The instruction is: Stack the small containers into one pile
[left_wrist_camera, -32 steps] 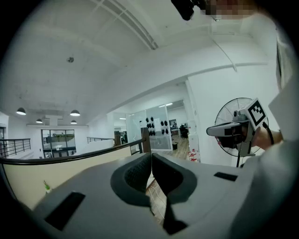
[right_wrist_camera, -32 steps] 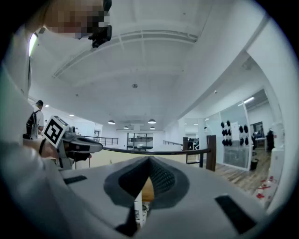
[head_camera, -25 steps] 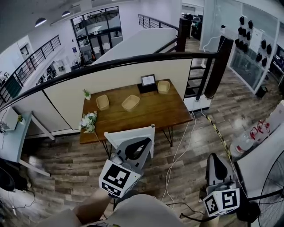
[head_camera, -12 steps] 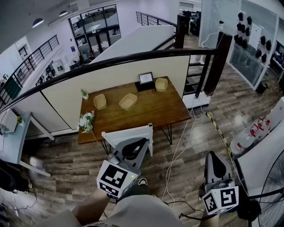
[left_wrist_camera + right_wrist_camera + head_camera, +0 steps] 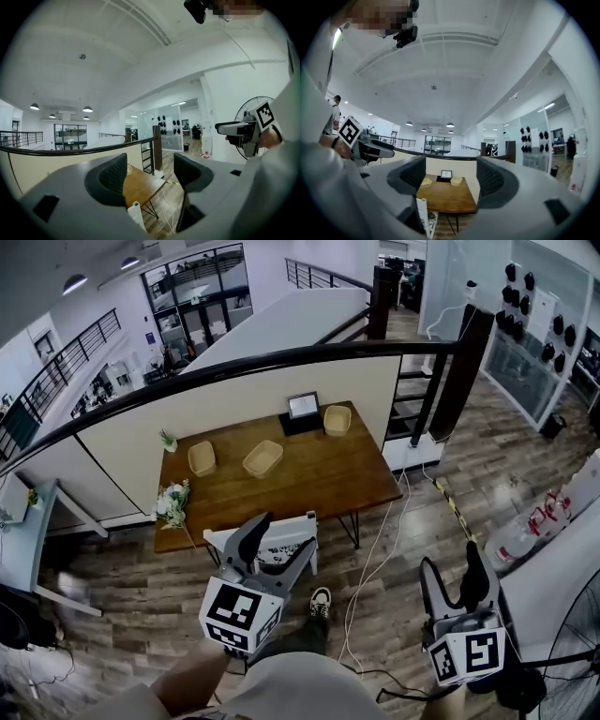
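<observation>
The desk is smooth brown wood, the small containers look woven and matt, the floor shows streaked wooden planks.

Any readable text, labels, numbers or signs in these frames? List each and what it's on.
No text is readable.
Frame on the table: print too small to read.
Bottles at right: red markings, too blurred to read.
Marker cubes: square patterns only, no words or numbers.
</observation>
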{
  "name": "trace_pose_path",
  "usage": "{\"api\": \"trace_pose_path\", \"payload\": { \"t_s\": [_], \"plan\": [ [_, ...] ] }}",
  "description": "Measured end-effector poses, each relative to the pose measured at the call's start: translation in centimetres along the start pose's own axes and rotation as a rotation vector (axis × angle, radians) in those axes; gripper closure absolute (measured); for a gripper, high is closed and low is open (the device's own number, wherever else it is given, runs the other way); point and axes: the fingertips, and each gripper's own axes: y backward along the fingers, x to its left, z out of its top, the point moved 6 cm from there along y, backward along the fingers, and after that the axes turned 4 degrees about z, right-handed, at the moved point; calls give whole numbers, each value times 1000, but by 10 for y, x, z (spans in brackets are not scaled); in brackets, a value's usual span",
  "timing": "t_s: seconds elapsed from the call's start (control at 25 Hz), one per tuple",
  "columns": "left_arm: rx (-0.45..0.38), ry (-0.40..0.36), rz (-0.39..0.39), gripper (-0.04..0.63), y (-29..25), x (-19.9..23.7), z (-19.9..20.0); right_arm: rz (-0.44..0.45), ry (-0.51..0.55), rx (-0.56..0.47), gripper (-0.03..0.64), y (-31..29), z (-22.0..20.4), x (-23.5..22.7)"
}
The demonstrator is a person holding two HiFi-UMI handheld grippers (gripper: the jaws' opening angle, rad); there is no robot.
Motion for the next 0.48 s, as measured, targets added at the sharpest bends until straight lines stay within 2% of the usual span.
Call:
{"api": "trace_pose_path", "payload": {
  "t_s": [0.48],
  "plan": [
    [55,25,-10,296,-137,50,-4,13,-25,94,299,-128,-17,-64]
  ]
}}
